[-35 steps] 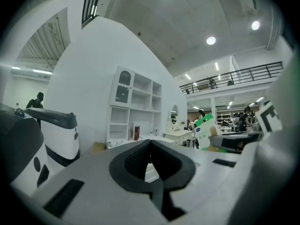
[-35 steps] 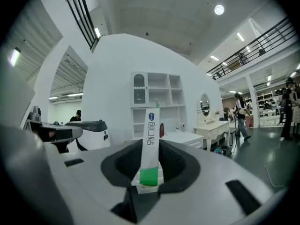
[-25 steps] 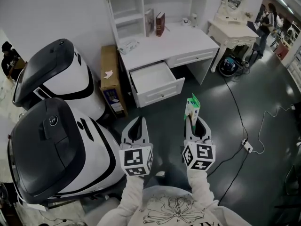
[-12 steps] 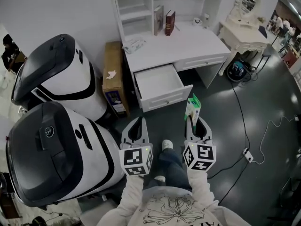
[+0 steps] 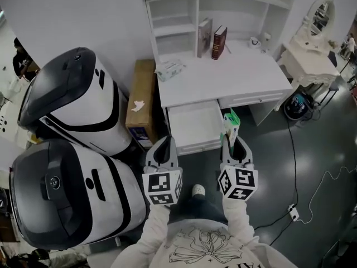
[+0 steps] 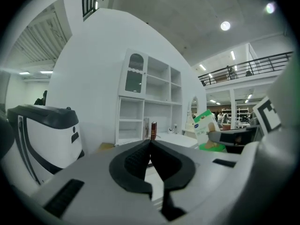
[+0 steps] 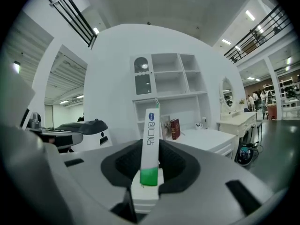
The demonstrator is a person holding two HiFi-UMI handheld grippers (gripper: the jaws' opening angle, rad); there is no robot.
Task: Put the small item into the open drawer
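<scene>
White-and-green slim box (image 5: 230,123) stands upright near the drawer's (image 5: 192,126) right side. My right gripper (image 5: 233,144) clamps its lower end; my left gripper (image 5: 162,145) is closed, empty.

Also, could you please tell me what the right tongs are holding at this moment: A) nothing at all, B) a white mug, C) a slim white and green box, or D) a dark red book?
C: the right tongs are closed on the slim white and green box, which stands upright between the pads in the right gripper view.
</scene>
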